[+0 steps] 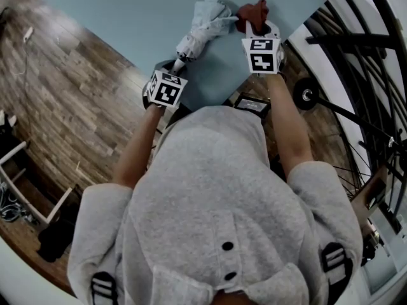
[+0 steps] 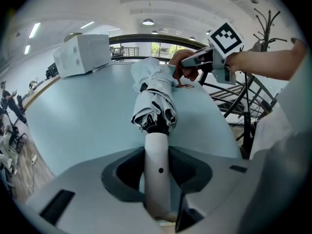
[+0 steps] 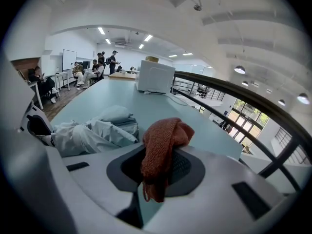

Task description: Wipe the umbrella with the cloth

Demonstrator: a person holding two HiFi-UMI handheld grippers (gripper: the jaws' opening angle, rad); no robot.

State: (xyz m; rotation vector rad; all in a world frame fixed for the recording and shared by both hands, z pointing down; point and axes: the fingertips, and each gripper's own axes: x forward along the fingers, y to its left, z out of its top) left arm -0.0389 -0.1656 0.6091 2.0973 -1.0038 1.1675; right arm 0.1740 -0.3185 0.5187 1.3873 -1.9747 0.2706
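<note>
Clamped on umbrella [image 2: 155,99] handle w/ L gripper [image 2: 157,167], near table [image 1: 127,18] edge. Lying folded on tabletop, long axis straight away from L jaws. Pinching rust cloth [image 3: 163,140] in R gripper [image 3: 155,172], just beside canopy's far end, on its R side; can't tell if touching. Prob need to shift cloth left onto canopy, then stroke along axis toward L grip.

Pale table [image 1: 127,18], white box [image 2: 83,52], wood floor [image 1: 70,100]
</note>
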